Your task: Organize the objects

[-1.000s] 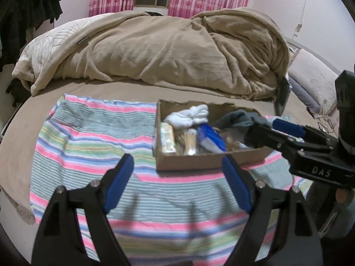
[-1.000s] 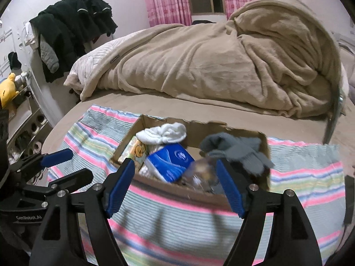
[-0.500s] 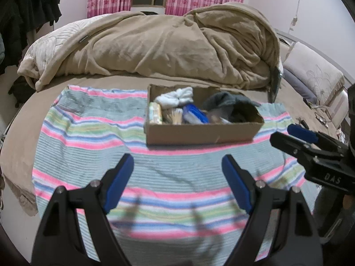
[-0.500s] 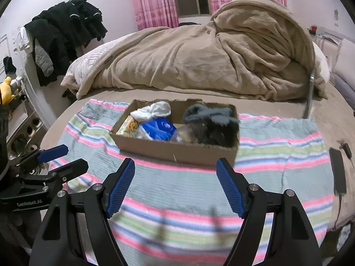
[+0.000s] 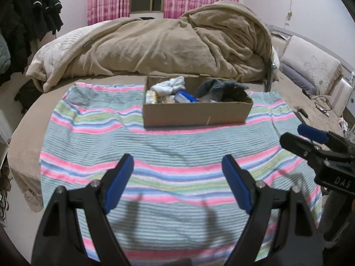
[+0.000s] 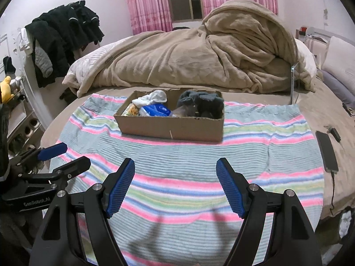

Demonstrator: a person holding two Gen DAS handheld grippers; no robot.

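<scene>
**A:** Where did the box sit?

**B:** The cardboard box [image 5: 196, 113] stood on the striped towel [image 5: 155, 155] spread over the bed [image 6: 310, 108], toward the towel's far edge, with the bunched tan blanket [image 5: 168, 44] behind it.

**A:** What was inside it?

**B:** A white sock [image 6: 153, 98] lay at the back left, a blue packet [image 6: 156, 110] in the middle, and a grey sock bundle [image 6: 200, 102] filled the right end. A yellowish packet [image 5: 151, 96] was at the left wall. Other small things between them were too blurred to name.

**A:** And the tongs?

**B:** The left tongs [image 5: 177, 182] were released, spread wide and holding nothing, above the near part of the towel and well apart from the box. The right tongs [image 6: 175, 185] were likewise spread and bare, over the same near stripes.

**A:** Anything else on the bed?

**B:** A phone [image 6: 327, 154] with its cable lay on the bare sheet just beside the towel's right edge.
</scene>
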